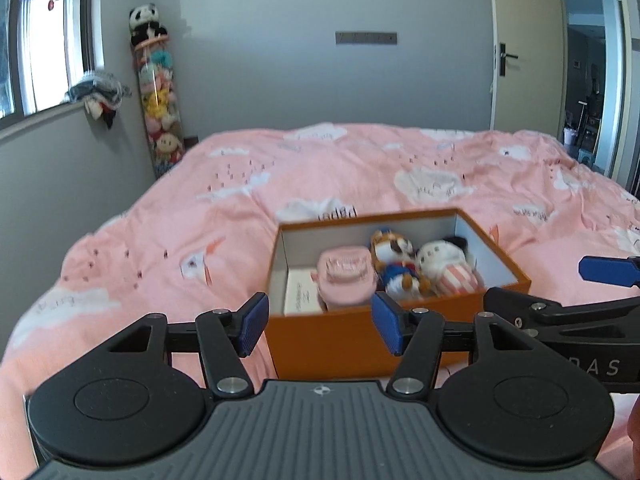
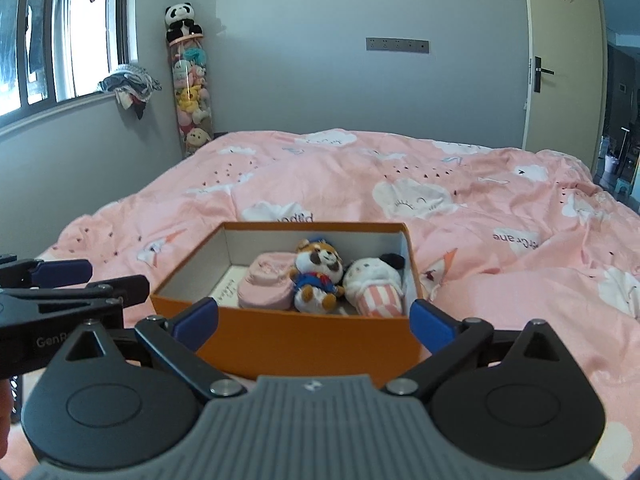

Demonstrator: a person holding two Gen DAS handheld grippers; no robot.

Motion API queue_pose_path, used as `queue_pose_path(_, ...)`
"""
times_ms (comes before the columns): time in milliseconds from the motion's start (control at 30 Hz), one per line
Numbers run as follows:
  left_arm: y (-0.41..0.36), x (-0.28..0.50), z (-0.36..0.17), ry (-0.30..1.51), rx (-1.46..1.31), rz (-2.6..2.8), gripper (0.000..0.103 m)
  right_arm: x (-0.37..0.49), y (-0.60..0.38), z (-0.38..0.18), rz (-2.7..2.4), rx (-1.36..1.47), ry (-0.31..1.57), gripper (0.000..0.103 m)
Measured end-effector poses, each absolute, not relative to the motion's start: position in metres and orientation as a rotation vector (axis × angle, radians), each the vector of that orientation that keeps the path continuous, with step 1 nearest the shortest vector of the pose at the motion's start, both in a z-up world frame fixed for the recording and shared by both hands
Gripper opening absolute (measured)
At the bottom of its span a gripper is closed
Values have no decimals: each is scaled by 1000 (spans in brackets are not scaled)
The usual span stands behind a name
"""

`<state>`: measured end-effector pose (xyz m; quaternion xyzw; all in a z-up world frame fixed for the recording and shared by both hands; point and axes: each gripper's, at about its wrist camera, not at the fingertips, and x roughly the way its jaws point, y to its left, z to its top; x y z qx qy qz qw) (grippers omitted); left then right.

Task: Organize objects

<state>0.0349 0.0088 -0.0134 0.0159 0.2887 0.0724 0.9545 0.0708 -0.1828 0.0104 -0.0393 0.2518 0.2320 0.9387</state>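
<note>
Just ahead of my left claw (image 1: 319, 322) an orange box (image 1: 332, 340) sits on the pink bedspread (image 1: 160, 220), its near wall showing between the blue pads, which stand wide apart and press on nothing. My right claw (image 2: 314, 326) is spread just as wide, empty, with the same box (image 2: 288, 340) straight in front of it. Inside the box I see a pink round case (image 2: 266, 286), a fox doll (image 2: 318, 276) and a white plush (image 2: 374, 284) side by side, touching.

Panda plush (image 2: 181, 20) tops a toy-filled tube (image 2: 193, 96).
</note>
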Motion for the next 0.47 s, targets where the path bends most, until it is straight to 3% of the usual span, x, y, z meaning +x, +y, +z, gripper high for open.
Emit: queue_pose_path(467,-3,28,-22,602,43,137,68,74,-204,-1,461,-11,531,101)
